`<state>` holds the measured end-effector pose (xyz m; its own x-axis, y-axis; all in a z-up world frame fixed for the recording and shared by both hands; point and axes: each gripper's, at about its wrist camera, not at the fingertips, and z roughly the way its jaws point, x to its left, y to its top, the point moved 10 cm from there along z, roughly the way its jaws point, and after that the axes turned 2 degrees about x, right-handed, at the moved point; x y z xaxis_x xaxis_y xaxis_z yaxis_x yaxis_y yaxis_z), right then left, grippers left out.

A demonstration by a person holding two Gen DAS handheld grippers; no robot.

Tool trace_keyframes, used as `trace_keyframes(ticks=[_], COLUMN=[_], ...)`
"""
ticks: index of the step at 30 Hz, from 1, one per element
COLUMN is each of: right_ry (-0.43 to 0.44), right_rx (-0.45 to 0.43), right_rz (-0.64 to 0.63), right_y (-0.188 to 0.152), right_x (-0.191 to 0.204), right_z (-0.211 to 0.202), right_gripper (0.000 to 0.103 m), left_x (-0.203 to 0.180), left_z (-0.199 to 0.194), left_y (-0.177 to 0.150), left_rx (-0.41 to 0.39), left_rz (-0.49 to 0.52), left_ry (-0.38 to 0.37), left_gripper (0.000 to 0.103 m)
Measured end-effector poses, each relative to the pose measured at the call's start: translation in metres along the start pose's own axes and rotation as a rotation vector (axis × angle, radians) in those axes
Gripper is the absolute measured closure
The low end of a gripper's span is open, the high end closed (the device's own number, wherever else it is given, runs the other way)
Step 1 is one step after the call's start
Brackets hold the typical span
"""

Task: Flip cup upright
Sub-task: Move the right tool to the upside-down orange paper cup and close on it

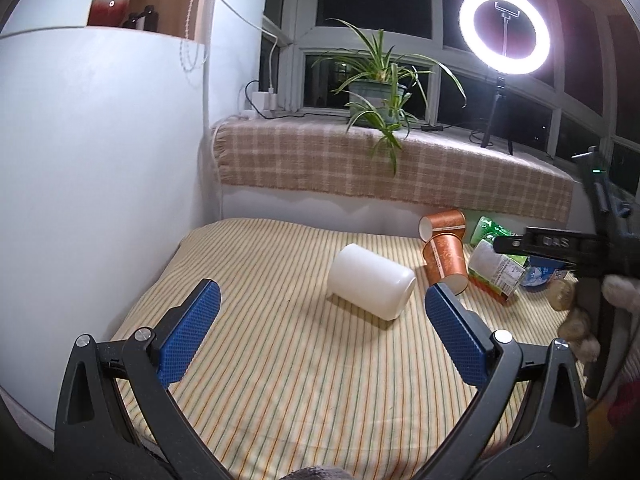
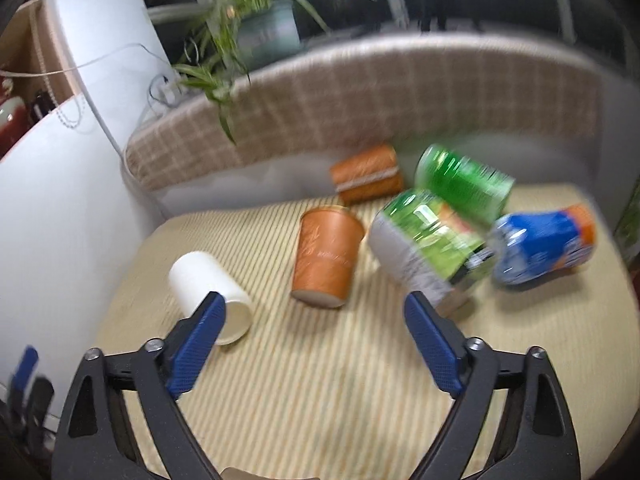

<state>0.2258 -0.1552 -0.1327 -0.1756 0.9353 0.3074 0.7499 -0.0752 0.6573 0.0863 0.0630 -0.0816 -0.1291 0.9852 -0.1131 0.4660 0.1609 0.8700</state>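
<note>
A white cup (image 1: 370,280) lies on its side on the striped mat (image 1: 300,380). My left gripper (image 1: 320,300) is open and empty, with the white cup just beyond and between its blue pads. In the right wrist view the white cup (image 2: 204,284) lies left of centre, its open mouth toward me. My right gripper (image 2: 316,312) is open and empty above the mat; its left pad overlaps the cup's rim in the picture. An orange paper cup (image 2: 326,256) lies on its side ahead of it. The right gripper also shows at the right edge of the left wrist view (image 1: 560,244).
A second orange cup (image 2: 368,174) lies by the back wall. Two green cans (image 2: 432,244) (image 2: 464,180) and a blue can (image 2: 548,240) lie to the right. A white curved wall (image 1: 100,200) bounds the left. A checked ledge with a potted plant (image 1: 376,96) and a ring light (image 1: 504,32) runs behind.
</note>
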Motion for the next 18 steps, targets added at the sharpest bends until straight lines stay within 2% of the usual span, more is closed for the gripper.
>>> trace_keyframes(ticks=[3, 6, 10, 13, 18], right_ry=[0.041, 0.053, 0.061, 0.057, 0.036], right_rx=[0.078, 0.142, 0.220, 0.244, 0.266], right_rz=[0.054, 0.097, 0.147, 0.161, 0.177], right_y=[0.001, 0.004, 0.004, 0.007, 0.011], right_x=[0.000, -0.001, -0.004, -0.006, -0.006], right_z=[0.022, 0.042, 0.066, 0.076, 0.093], right_gripper=[0.020, 0.032, 0.033, 0.037, 0.037], left_x=[0.005, 0.010, 0.015, 0.019, 0.025], left_z=[-0.002, -0.003, -0.003, -0.003, -0.001], left_y=[-0.002, -0.002, -0.004, -0.005, -0.005], left_rx=[-0.011, -0.017, -0.020, -0.021, -0.024], left_rz=[-0.009, -0.021, -0.033, -0.038, -0.046], left_ry=[-0.003, -0.003, -0.002, 0.000, 0.002], left_gripper=[0.000, 0.000, 0.000, 0.000, 0.000])
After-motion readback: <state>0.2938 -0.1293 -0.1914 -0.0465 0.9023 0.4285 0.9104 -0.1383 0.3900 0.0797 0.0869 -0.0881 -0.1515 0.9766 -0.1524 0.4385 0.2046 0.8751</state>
